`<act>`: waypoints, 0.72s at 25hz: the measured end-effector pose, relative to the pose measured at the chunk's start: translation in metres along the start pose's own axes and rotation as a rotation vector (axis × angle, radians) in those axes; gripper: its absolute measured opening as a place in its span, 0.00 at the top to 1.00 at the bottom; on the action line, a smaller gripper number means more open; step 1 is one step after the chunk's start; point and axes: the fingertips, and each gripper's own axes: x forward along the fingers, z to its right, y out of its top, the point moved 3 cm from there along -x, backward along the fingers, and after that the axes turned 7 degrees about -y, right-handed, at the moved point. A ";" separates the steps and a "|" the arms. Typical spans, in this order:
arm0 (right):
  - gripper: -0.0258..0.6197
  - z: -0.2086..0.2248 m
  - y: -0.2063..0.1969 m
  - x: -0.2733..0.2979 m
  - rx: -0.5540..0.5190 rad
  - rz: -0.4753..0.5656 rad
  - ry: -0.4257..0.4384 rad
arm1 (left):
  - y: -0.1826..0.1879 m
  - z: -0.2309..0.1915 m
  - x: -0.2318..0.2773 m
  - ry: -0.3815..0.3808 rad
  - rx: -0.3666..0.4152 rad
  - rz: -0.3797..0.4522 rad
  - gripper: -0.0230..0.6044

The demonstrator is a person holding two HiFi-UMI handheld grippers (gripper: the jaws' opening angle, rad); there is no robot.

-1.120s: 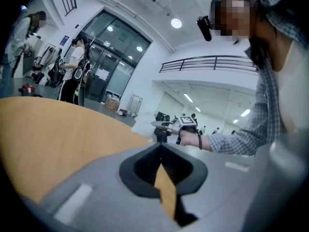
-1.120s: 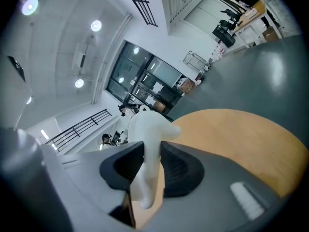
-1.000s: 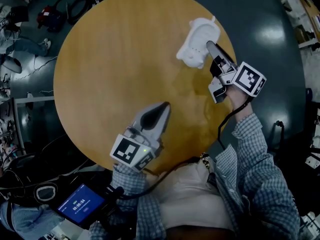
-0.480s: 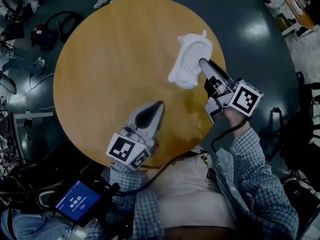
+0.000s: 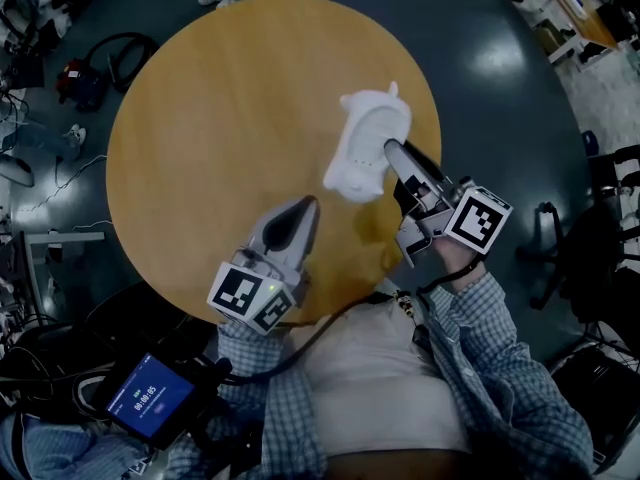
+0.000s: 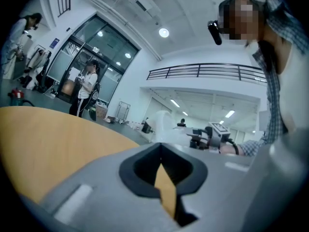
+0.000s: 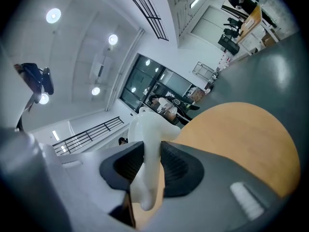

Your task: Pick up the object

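Since a second ago, white moulded object [image 5: 365, 143] and right gripper [image 5: 392, 152] have travelled together from the far right rim of the round wooden table [image 5: 200, 108] inward, toward the person.

- Right claw: clamped on a thin edge of the object; most of the body hangs out beyond the pads.
- Object: above the table's right part; whether it clears the wood, cannot tell.
- Left gripper [image 5: 305, 206]: jaws together, nothing between them, low over the near edge, well apart from the object.

Risks, as judged:
- Narrow edge grip, off-centre load: the piece may pivot or slip out.
- Any drag on the wood would lever it loose.

Containers: none seen on the table. Whether the object itself is hollow, cannot tell.
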 end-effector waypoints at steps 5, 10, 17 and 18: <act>0.78 -0.003 0.000 -0.006 0.010 0.011 -0.006 | 0.004 -0.005 -0.001 0.014 -0.014 0.018 0.96; 0.78 -0.005 -0.001 -0.007 0.016 0.017 0.001 | 0.003 -0.007 -0.001 0.017 -0.014 0.018 0.96; 0.78 -0.005 0.000 -0.005 0.030 0.015 0.001 | 0.000 -0.007 0.001 0.013 -0.012 0.024 0.96; 0.78 -0.004 0.000 -0.005 0.031 0.016 0.001 | 0.000 -0.007 0.000 0.015 -0.013 0.022 0.96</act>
